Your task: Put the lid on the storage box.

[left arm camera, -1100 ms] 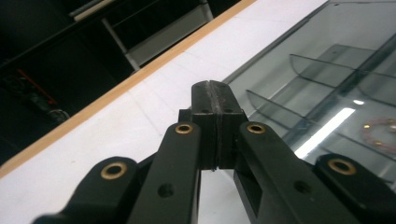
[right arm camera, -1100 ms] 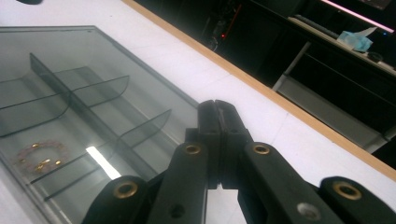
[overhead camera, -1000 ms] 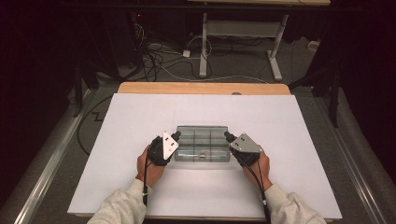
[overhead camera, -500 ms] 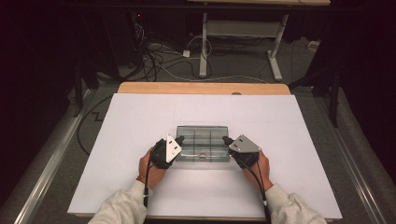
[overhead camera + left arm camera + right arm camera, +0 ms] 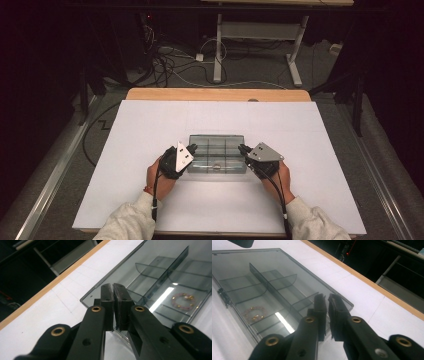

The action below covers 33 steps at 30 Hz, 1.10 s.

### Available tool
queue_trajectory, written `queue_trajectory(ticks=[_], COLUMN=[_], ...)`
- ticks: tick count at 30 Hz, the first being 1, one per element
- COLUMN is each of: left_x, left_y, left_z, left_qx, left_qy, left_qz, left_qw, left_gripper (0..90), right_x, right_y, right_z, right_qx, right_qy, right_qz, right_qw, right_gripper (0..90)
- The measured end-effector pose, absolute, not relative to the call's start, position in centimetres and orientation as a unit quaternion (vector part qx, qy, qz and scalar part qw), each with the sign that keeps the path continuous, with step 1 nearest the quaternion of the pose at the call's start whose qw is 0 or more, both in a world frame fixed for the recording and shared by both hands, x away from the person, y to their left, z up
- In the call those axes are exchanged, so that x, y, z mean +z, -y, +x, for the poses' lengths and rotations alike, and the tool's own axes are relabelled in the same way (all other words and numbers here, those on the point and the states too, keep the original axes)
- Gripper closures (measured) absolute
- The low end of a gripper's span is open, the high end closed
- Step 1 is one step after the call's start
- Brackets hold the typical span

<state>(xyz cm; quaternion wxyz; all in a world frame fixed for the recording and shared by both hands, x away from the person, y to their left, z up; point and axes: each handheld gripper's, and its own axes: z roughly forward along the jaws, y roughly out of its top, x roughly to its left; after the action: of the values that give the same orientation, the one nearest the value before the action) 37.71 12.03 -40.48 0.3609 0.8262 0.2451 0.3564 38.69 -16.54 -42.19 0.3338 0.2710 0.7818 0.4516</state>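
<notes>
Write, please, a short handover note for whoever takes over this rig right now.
Left gripper: at the left end of the smoky clear plastic compartment box. Its jaws have just been opening and are a slit apart; I cannot tell if the rim is between them.
Right gripper: the same, at the right end.
Things: box flat on the white table, pink-and-gold beaded bracelet inside.
Done: lid seems to be down.
Left: probably to draw both grippers away.

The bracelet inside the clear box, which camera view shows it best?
The left gripper view: the bracelet lies close, pink beads and gold links distinct through the lid. The right gripper view shows the same ring dimmer. The high view gives a tiny blur.
</notes>
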Motion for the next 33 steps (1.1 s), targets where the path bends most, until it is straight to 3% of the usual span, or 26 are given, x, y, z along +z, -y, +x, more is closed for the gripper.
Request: queue_trajectory(ticks=[6,10,16,25,29,31,33], left_x=[-39.97,-39.9,-39.9,-40.01,-40.17,-40.33,-40.34], left_y=[-12.68,-12.72,-12.52,-12.41,-12.4,-12.25,-12.23], left_z=[37.8,37.87,37.9,37.97,38.17,38.3,38.36], left_qx=[0.353,0.349,0.341,0.342,0.332,0.326,0.318], left_qy=[-0.243,-0.236,-0.228,-0.236,-0.239,-0.238,-0.238], left_qz=[0.825,0.829,0.834,0.834,0.836,0.84,0.84], left_qw=[0.368,0.368,0.368,0.362,0.365,0.362,0.37], left_gripper=[81.2,76.2,62.8,46.9,37.6,28.3,26.1], right_x=[-41.86,-41.61,-41.53,-41.53,-41.47,-41.51,-41.6], right_y=[16.86,17.0,17.14,17.19,17.18,17.18,17.17], right_z=[38.7,38.68,38.78,38.88,38.86,38.93,38.98], right_qx=[0.458,0.465,0.466,0.473,0.478,0.481,0.481], right_qy=[-0.781,-0.778,-0.779,-0.773,-0.77,-0.767,-0.766], right_qz=[0.266,0.265,0.267,0.269,0.269,0.272,0.276], right_qw=[0.332,0.329,0.323,0.326,0.327,0.326,0.325], right_gripper=[77.9,73.2,59.6,47.3,39.5,35.7,33.6])
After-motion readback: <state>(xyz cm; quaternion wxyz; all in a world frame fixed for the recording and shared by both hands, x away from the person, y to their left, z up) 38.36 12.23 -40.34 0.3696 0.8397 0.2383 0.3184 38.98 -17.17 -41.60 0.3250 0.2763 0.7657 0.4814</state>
